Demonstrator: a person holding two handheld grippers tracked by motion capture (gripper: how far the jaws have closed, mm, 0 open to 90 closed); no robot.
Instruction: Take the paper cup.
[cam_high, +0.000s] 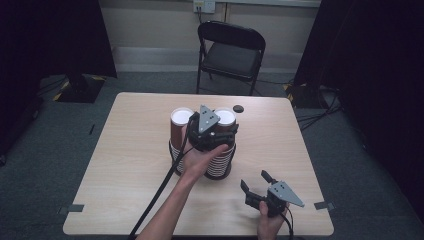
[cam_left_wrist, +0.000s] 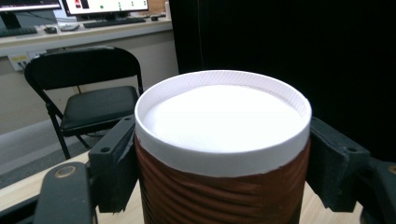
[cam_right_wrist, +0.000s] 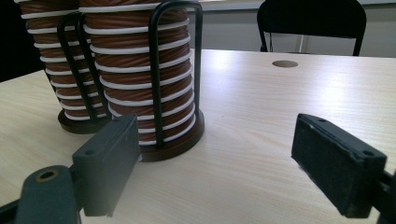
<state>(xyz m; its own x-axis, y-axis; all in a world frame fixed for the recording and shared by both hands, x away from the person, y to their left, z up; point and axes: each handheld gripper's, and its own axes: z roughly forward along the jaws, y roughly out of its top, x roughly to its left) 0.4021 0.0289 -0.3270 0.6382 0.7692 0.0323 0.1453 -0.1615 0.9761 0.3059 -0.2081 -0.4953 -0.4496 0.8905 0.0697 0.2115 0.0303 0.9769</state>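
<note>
Two black jaws of the left gripper (cam_left_wrist: 223, 172) are pressed against the ribbed brown sides of the top cup (cam_left_wrist: 223, 154), which is clamped between them just under its white rim; the cup's inside is seen as plain white, and what, if anything, is in it cannot be told. In the high view this cup (cam_high: 225, 118) is seen at the head of the right-hand stack of cups (cam_high: 220, 162), with the left gripper (cam_high: 207, 131) set over it and the person's left hand (cam_high: 197, 160) wrapped round the gripper from below. A second stack of cups (cam_high: 178, 131) is stood just beside it on the left, its top cup also white inside. Both stacks are held in a black wire cup holder (cam_right_wrist: 161, 79) with round dark bases, and the brown cups are nested closely, their white rims showing as bands.

The right gripper (cam_high: 256, 181) is held well apart from the stacks, low near the front right of the table (cam_high: 125, 165), with its jaws spread wide and nothing between them. A small dark disc (cam_high: 238, 108) is seen on the table behind the stacks, and a black folding chair (cam_high: 230, 50) is stood beyond the far edge.
</note>
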